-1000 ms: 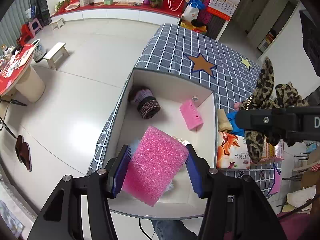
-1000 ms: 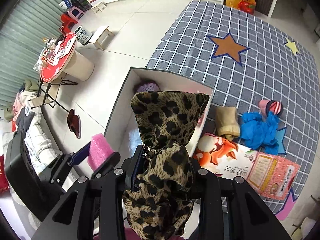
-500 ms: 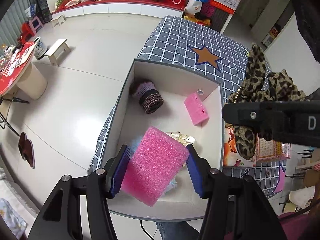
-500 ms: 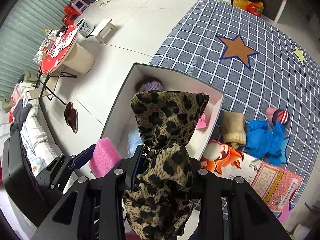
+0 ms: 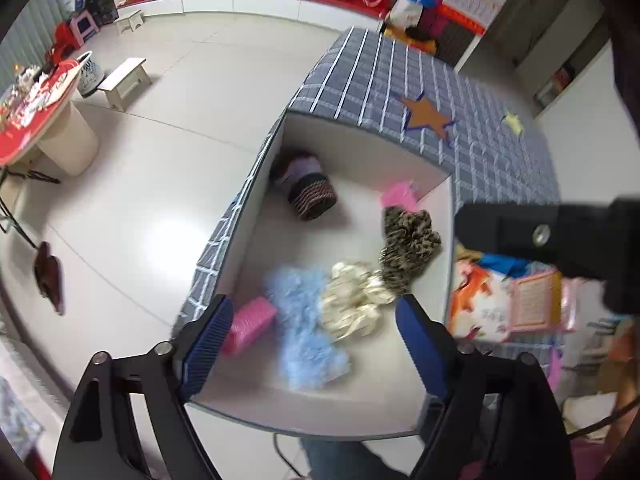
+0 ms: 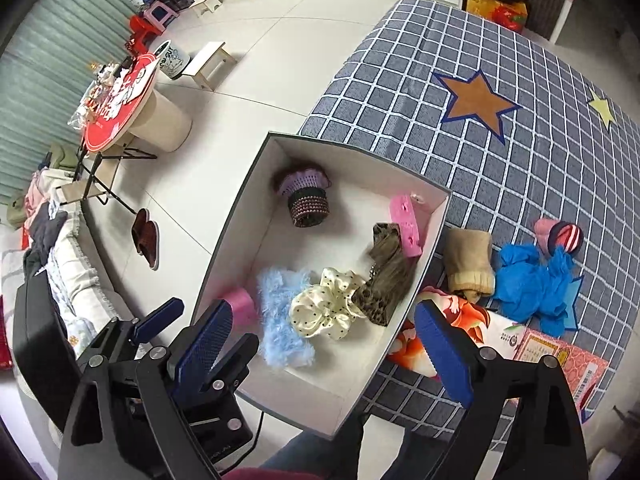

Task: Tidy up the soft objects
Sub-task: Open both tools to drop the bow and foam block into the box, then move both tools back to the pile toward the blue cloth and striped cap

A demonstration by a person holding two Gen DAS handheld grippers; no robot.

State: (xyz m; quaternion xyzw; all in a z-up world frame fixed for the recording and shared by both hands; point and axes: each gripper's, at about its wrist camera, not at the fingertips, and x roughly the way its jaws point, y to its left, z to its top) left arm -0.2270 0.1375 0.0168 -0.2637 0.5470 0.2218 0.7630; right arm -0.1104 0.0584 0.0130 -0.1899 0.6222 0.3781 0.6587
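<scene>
Here both grippers hang over the white box [image 6: 240, 216] at the edge of the checked grey cloth [image 6: 500, 168], pointing steeply down. The left gripper [image 5: 316, 344] has its jaws opening wide, nothing pressed between the blue pads; the pink sponge block [image 5: 250, 324] lies on the box floor by the near-left wall, just beside one pad, and in the right wrist view it is half hidden behind the right gripper's own finger. The right gripper [image 6: 324, 344] is likewise opening, its pads clear of everything. The leopard-print scrunchie [image 6: 384, 276] sits in the box against the right wall, smeared by motion blur in both views, so whether it has fully come to rest is hard to tell. It touches the cream dotted scrunchie [image 6: 324, 308], which lies next to the fluffy light-blue piece [image 6: 280, 312]. Further back are a knitted purple-and-dark cap [image 6: 306, 196] and a small pink foam piece [image 6: 406, 224] leaning at the right wall, partly covered by the leopard fabric. Outside the box on the cloth lie a tan knitted item [image 6: 468, 264], a blue crumpled cloth [image 6: 532, 284], a pink striped hat [image 6: 560, 236] and a printed packet [image 6: 500, 340], its near end cut off by the right gripper's finger. The left wrist view is blurred throughout.
</scene>
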